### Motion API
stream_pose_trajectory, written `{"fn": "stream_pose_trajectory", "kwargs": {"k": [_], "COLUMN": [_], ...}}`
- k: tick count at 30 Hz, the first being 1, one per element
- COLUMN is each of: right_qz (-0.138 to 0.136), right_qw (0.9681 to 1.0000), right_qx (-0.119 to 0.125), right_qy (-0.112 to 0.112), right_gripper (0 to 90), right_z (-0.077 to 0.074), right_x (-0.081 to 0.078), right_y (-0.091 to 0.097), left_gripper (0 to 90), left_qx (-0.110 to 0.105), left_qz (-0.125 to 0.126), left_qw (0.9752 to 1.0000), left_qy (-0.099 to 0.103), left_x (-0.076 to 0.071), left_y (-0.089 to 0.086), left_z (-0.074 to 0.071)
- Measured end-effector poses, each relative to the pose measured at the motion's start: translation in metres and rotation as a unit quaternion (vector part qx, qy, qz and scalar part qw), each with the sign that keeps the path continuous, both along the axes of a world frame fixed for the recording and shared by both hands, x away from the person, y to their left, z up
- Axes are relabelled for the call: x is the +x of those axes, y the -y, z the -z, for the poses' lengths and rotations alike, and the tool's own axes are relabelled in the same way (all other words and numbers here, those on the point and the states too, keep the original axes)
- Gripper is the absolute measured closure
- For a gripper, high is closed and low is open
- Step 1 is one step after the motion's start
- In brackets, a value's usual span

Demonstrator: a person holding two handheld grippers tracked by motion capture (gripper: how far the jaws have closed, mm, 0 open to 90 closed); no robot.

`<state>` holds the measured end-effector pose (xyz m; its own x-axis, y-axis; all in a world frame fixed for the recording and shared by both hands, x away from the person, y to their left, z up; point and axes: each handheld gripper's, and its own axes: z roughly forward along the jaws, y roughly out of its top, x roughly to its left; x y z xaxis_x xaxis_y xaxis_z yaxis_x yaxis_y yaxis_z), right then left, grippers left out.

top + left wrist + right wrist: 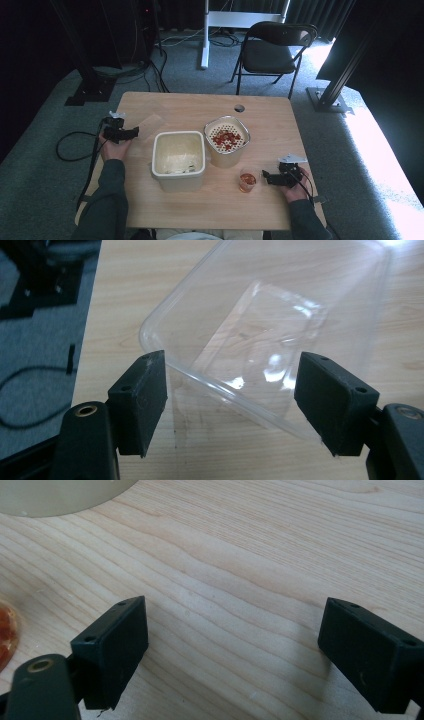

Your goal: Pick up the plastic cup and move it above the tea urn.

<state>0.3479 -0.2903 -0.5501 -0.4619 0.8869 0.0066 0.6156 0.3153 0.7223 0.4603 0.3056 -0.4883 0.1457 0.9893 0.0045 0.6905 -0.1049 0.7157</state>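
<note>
One counter (190, 210), light wood, with a single cable hole near its far edge. One folding chair (272, 50) stands well behind it on the carpet.

On the counter, biggest first: one cream square tub (178, 160) in the middle; one round strainer bowl (226, 140) with red bits inside, just beside the tub's right far corner; one clear plastic lid (280, 325) lying flat near the left edge; one small clear cup (248, 180) with orange-red contents in front of the strainer.

Two grippers, one per hand. Left gripper (121, 132) sits at the left edge, jaws spread wide, nothing pinched. In the left gripper view the lid's near rim lies between the jaws, pads off it as far as I can tell. Right gripper (276, 177) rests low on the right side, just beside the cup, jaws wide apart over bare wood, holding nothing.

Room: open wood along the whole far strip, the near strip, and the right side past the strainer. Tight spots: tub to strainer, cup to right gripper. Lid sits close to the counter's left edge.
</note>
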Motion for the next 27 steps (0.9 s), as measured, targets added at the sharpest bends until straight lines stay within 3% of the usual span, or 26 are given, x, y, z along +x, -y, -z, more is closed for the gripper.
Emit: {"fn": "stream_pose_trajectory", "kwargs": {"k": [2,6,9,10,11,13,21,22,24,25,27], "right_qz": [0.000,0.001,0.002,0.003,0.003,0.003,0.003,0.003,0.003,0.003,0.003], "right_qw": [1.0000,1.0000,1.0000,1.0000,1.0000,1.0000,1.0000,1.0000,1.0000,1.0000,1.0000], "right_qx": [0.000,0.000,-0.001,-0.001,-0.001,-0.001,-0.001,-0.001,-0.001,-0.001,-0.001], "right_qy": [0.001,0.001,0.001,0.001,0.001,0.001,0.001,0.001,0.001,0.001,0.001], "right_gripper": [12.1,12.1,12.1,12.1,12.1,12.1,12.1,12.1,12.1,12.1,12.1], "right_z": [0.000,0.000,0.000,0.000,0.000,0.000,0.000,0.000,0.000,0.000,0.000], "right_x": [0.000,-0.001,-0.001,-0.001,-0.001,-0.001,-0.001,-0.001,-0.001,-0.001,-0.001], "right_y": [0.000,0.001,0.001,0.001,0.001,0.001,0.001,0.001,0.001,0.001,0.001], "left_gripper": [31.1,41.0,61.8,61.8,73.5,80.8,86.3,86.5,86.7,87.1,87.6], "left_qx": [0.001,-0.007,-0.002,0.004,0.011,0.016,-0.024,-0.026,-0.026,-0.038,-0.041], "left_qz": [-0.005,-0.006,-0.005,-0.007,-0.004,-0.005,-0.005,-0.007,-0.007,-0.011,-0.014], "left_qw": [0.9999,0.9998,0.9998,0.9997,0.9996,0.9995,0.9997,0.9996,0.9996,0.9987,0.9981], "left_qy": [-0.011,-0.018,-0.021,-0.023,-0.024,-0.027,-0.003,0.008,0.008,0.031,0.044], "left_x": [0.003,0.004,0.003,0.003,0.001,0.000,-0.013,-0.018,-0.018,-0.027,-0.032], "left_y": [0.000,-0.001,-0.003,-0.004,-0.005,-0.006,-0.021,-0.025,-0.025,-0.032,-0.035], "left_z": [0.004,0.007,0.007,0.007,0.007,0.007,0.003,-0.003,-0.003,-0.015,-0.024]}}
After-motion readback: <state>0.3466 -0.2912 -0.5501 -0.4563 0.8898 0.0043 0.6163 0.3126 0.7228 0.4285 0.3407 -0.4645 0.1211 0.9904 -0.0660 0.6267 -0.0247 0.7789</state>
